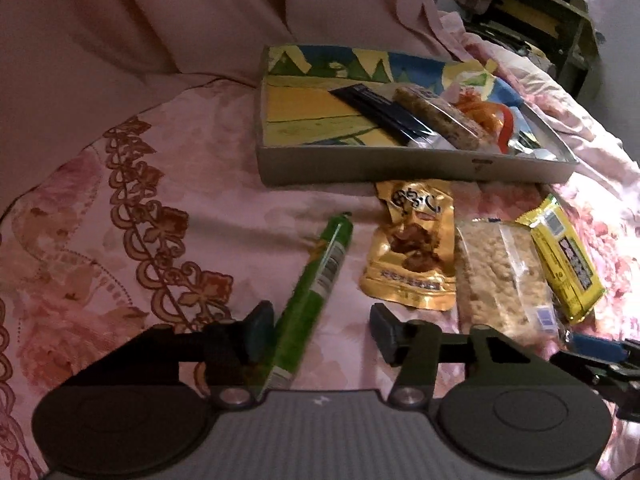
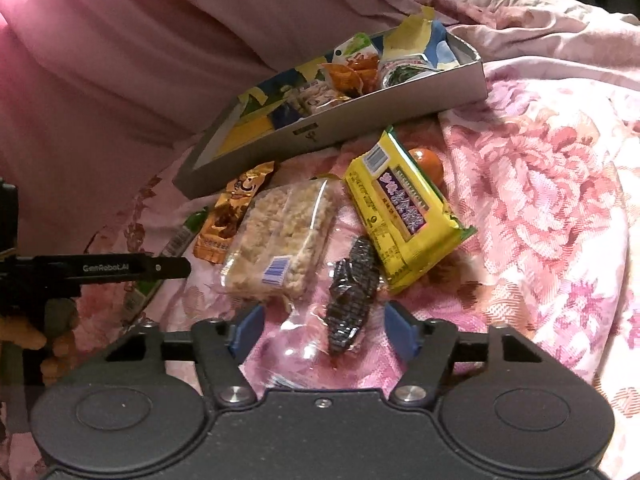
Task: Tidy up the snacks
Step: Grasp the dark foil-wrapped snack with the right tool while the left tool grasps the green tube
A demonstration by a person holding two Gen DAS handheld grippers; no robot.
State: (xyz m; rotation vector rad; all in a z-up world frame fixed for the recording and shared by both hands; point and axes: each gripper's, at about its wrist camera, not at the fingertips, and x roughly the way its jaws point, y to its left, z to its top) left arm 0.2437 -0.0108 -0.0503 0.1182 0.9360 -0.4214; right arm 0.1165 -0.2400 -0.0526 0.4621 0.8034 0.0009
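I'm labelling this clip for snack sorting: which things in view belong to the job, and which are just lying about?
Job:
- cardboard box holding snacks
- green tube snack between the left claw pads
- gold pouch
- puffed rice bar
- yellow packet
- clear pack with dark snack between the right claw pads

Lying about:
- floral bedspread
- pink curtain

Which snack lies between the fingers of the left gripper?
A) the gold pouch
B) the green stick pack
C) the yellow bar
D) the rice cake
B: in the left wrist view the green stick pack lies between the fingers of the left gripper, against one pad.
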